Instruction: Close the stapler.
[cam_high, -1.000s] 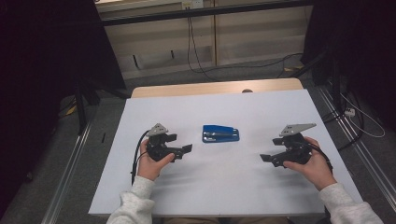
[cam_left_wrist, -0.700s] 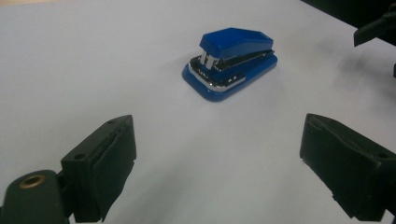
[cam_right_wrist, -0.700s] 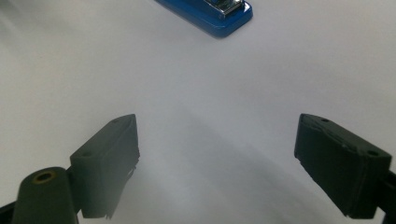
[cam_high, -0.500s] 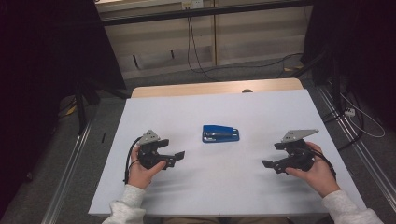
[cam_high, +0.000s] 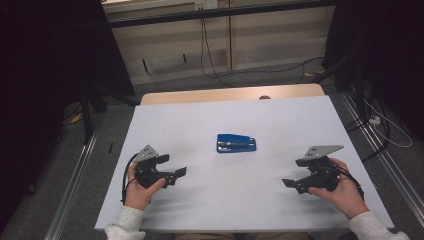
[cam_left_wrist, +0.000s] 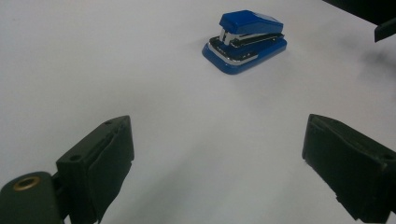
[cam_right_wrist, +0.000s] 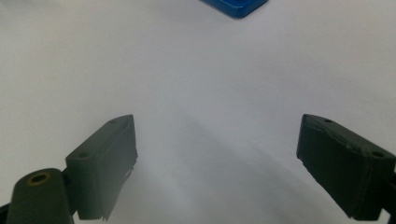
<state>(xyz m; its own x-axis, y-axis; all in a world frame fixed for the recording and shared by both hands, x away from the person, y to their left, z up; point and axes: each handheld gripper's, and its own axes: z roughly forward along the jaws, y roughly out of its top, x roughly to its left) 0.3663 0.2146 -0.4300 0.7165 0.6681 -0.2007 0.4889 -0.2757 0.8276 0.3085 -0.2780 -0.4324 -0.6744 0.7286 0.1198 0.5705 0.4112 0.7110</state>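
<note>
1. A blue stapler (cam_high: 236, 143) lies flat near the middle of a white table (cam_high: 280, 115), seen from the high view, with bare tabletop on every side of it.

2. The left gripper (cam_high: 172, 169), held in the person's left hand (cam_high: 137, 187), sits low over the near left part of the table, its jaws pointing toward the centre. In the left gripper view (cam_left_wrist: 217, 161) the two black jaws stand wide apart with nothing between them but white tabletop.

3. The stapler (cam_left_wrist: 245, 42) appears ahead of those jaws in that view, well apart from them, its metal front end turned toward the camera.

4. The right gripper (cam_high: 295, 177), held in the person's right hand (cam_high: 342, 192), sits over the near right part of the table, jaws pointing inward. In the right gripper view (cam_right_wrist: 217, 161) its jaws are likewise spread wide and grip nothing.

5. A blue corner of the stapler (cam_right_wrist: 236, 7) shows at the top edge of the right gripper view, far from the jaws.

6. Grey plates top both grippers; a black cable loops from the left one.
</note>
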